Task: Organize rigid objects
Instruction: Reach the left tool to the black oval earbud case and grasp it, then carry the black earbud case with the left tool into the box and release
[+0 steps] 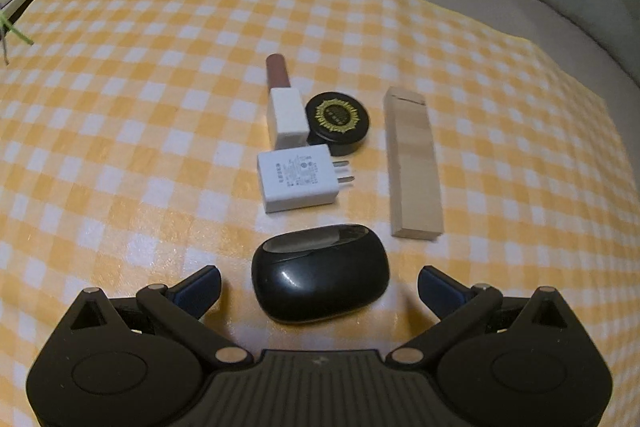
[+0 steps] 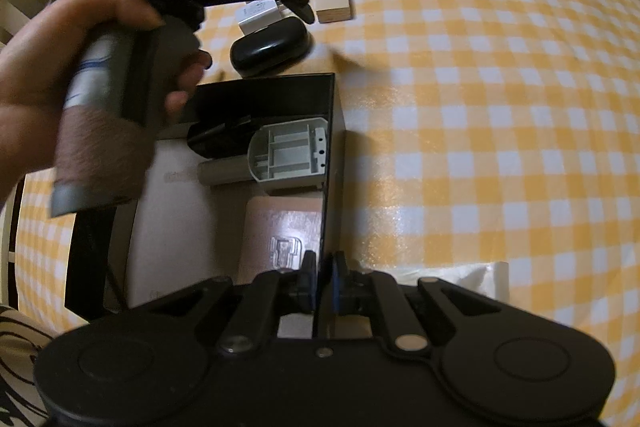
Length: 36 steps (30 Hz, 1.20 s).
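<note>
Left gripper (image 1: 319,281) spread wide around the black case (image 1: 320,275); charger (image 1: 297,177) at 12 o'clock. Right gripper (image 2: 323,269) clamped on the box (image 2: 327,163) wall.

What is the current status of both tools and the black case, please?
Left tool open, straddling black case, not gripping. Right tool shut on box wall. Nothing blocking the case.

Glossy black plastic case (image 1: 320,277), pale matt wood block (image 1: 414,163), checked cloth (image 1: 120,107).
</note>
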### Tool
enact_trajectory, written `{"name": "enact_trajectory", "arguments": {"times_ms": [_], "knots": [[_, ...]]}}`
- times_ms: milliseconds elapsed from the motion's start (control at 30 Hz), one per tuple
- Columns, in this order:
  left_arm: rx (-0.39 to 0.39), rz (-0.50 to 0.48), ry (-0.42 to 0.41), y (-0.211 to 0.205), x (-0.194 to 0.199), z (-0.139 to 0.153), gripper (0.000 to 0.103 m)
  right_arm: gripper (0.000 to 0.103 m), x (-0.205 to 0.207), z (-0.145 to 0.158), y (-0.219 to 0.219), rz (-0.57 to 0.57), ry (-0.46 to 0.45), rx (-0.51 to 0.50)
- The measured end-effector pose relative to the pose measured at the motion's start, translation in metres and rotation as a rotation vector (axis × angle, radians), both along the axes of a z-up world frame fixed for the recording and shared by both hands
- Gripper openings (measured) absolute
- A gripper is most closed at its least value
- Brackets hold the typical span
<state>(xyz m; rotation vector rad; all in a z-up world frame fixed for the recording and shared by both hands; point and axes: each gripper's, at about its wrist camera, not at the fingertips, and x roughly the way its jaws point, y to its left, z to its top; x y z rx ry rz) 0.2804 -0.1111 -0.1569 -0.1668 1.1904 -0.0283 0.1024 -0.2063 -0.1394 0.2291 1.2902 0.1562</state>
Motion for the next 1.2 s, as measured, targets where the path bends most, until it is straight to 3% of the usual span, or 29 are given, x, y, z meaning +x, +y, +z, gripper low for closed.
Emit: {"name": "enact_trajectory", "arguments": {"times_ms": [233,467,600,900,1200], "knots": [[0.039,0.082,0.021,-0.006,0.007,-0.013,0.103,0.009,-0.001,0.001,-0.001,0.000,0.000,0.004],[0.026,0.140,0.031,-0.005,0.011,-0.022,0.094,0.009,-0.001,0.001,0.000,-0.003,0.002,0.005],[0.015,0.121,0.014,-0.005,0.011,-0.021,0.081,0.009,-0.001,0.001,0.000,-0.002,0.001,0.004],[-0.065,0.095,0.001,0.012,0.010,-0.010,0.081,0.009,0.001,0.002,0.002,-0.007,0.006,0.004],[-0.118,-0.034,-0.134,0.014,-0.013,0.041,0.081,0.009,0.001,0.001,0.000,-0.003,0.001,0.006]]}}
